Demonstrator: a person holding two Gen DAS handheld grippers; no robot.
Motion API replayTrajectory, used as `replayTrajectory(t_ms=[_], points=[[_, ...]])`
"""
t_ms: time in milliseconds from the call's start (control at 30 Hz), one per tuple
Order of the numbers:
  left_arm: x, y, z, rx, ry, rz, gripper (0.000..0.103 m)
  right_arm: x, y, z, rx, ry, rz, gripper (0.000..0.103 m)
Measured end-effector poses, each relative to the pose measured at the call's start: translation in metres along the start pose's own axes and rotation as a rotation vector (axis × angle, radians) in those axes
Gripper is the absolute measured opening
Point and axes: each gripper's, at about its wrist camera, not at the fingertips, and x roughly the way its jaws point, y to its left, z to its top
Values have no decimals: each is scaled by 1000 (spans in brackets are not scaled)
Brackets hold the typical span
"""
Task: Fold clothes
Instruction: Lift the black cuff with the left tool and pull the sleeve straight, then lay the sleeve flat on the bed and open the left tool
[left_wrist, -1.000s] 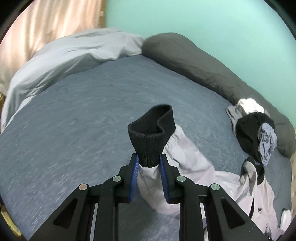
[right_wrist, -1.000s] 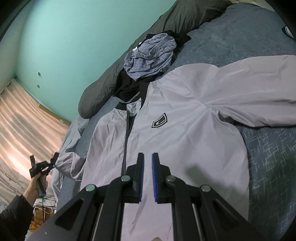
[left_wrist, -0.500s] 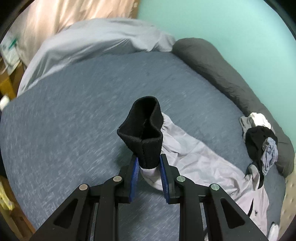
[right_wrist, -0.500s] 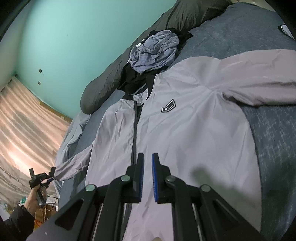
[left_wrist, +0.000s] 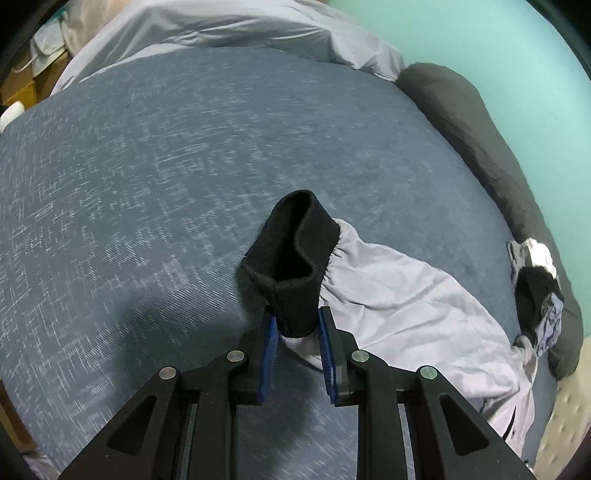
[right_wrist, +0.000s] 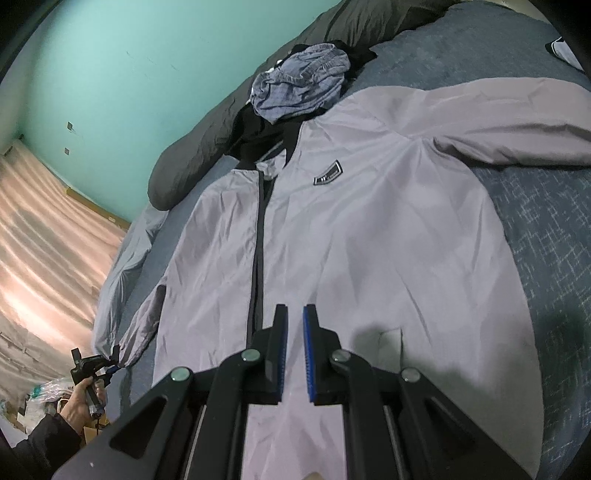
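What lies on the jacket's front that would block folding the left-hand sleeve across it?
Nothing visible does. The left gripper holds the black cuff, and the jacket front lies flat and bare. The pile of clothes sits up at the collar. The right gripper, shut and empty, hovers over the hem.

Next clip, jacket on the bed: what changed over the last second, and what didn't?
The left tongs, shut on the black cuff, carried the sleeve outward and down, drawing it out straight from the jacket toward the bed. In the right view, the jacket's chest has shifted a little to the right. The grip on the cuff stayed; the right tongs stayed shut and empty over the jacket's hem. The clothes pile did not move.
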Motion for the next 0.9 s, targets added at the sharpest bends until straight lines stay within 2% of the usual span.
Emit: replayTrajectory(t_ms=[133, 333, 567, 700, 900], points=[[3, 11, 8, -3, 0, 3, 23, 9, 4, -3, -12, 14, -10, 8], [11, 7, 22, 45, -17, 20, 23, 16, 8, -8, -40, 30, -22, 8], [22, 7, 20, 29, 14, 32, 23, 17, 9, -8, -38, 34, -17, 8], [10, 16, 17, 9, 9, -5, 28, 17, 11, -9, -46, 39, -8, 8], [-21, 20, 4, 25, 7, -15, 36, 16, 17, -11, -46, 52, 13, 8]])
